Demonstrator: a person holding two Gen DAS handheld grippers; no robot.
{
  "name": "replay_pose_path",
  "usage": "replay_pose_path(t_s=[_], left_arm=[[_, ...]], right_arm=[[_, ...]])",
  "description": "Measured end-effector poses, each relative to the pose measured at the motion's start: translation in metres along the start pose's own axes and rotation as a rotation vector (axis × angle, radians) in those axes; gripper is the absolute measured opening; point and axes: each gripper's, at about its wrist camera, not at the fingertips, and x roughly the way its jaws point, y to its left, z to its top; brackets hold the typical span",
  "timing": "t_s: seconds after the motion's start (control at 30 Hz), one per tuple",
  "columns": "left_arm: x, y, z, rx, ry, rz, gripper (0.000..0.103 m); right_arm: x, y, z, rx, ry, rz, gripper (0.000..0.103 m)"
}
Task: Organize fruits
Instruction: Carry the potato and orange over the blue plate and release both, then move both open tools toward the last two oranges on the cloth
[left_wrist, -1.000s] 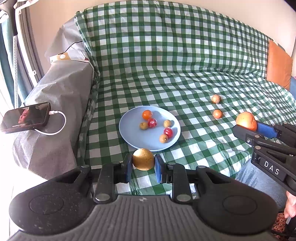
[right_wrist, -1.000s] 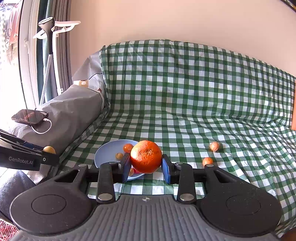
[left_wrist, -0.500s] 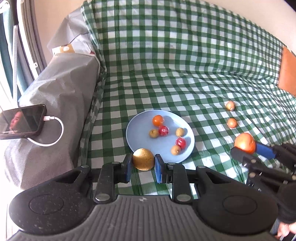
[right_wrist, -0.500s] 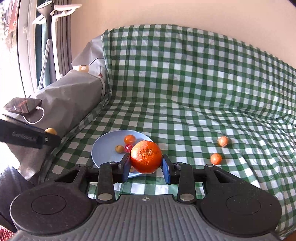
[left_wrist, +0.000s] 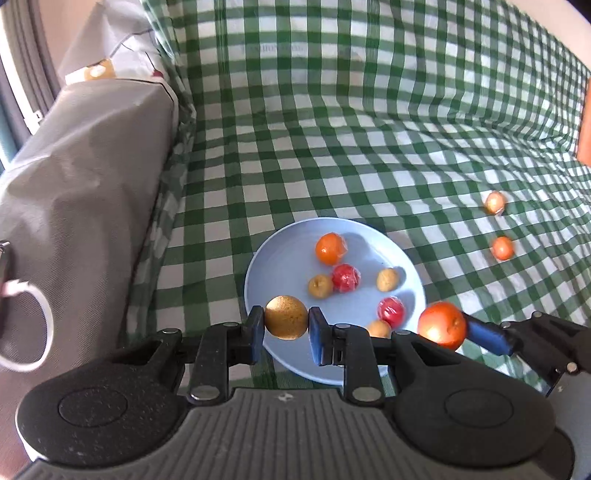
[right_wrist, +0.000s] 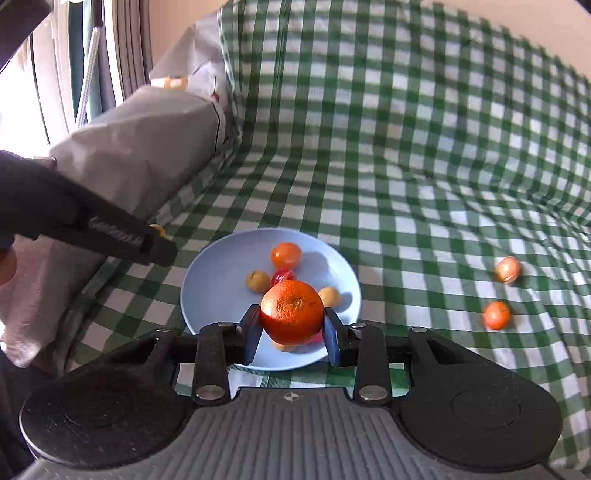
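Checked cloth (left_wrist: 332, 140): woven fabric, green/white, matt, creased. Grey cover (left_wrist: 85, 177) on armrest: matt, papery-looking, crinkled. Plate (left_wrist: 280, 258): pale blue, smooth, slight sheen; ceramic or plastic, can't tell. Brown fruit (left_wrist: 286, 322): rough, speckled, matt skin. Big orange (right_wrist: 291, 311): pitted peel, glossy highlights. Small red fruits (left_wrist: 346, 277): shiny, look film-wrapped. Left hand-held gripper (left_wrist: 286, 330): black matt plastic, grainy texture, ribbed grey body, metal rivets; pads (left_wrist: 318, 336) blue, smooth. Right hand-held gripper (right_wrist: 291, 332): same build. Cable (left_wrist: 29, 332): white, smooth plastic.
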Motion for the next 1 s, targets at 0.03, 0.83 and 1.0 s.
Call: replay_pose_path(t_s=[0.03, 0.83, 1.0], left_arm=[[0.008, 0.0, 0.002, 0.003, 0.01, 0.001, 0.028], [0.01, 0.014, 0.014, -0.023, 0.02, 0.138, 0.103], [-0.025, 0.017, -0.028, -0.054, 0.092, 0.13, 0.103]], right_arm=[[0.008, 0.0, 0.0, -0.003, 0.008, 0.004, 0.037], [0.046, -0.002, 0.022, 0.011, 0.059, 0.015, 0.09], [0.004, 0.003, 0.0, 0.027, 0.101, 0.027, 0.097]])
